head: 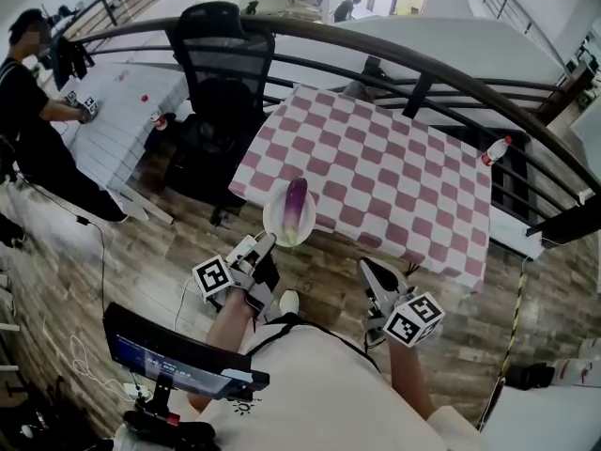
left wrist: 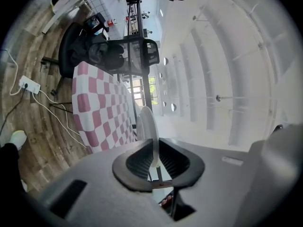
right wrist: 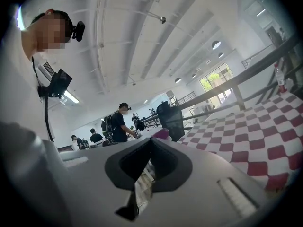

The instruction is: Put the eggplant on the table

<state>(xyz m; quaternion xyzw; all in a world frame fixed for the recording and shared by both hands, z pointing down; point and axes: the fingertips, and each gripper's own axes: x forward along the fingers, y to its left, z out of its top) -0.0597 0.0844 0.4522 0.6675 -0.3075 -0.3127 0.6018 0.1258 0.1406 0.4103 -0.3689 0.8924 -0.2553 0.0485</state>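
A purple eggplant [head: 296, 205] lies on a white plate [head: 279, 222], which hangs in the air just off the near edge of the table [head: 376, 158] with the pink-and-white checked cloth. My left gripper [head: 266, 245] is shut on the plate's near rim. In the left gripper view the plate [left wrist: 147, 126] stands edge-on between the pads, and the eggplant is hidden. My right gripper [head: 369, 269] hovers to the right of the plate, short of the table's edge, with its jaws together and nothing in them. The eggplant's tip [right wrist: 161, 134] shows just past the right jaws.
A black office chair [head: 221, 64] stands at the table's left end. A dark railing [head: 451, 78] curves behind the table, and a water bottle [head: 496, 148] sits at the far right corner. A person [head: 33, 111] works at a white table on the left. Cables [left wrist: 28, 86] lie on the wood floor.
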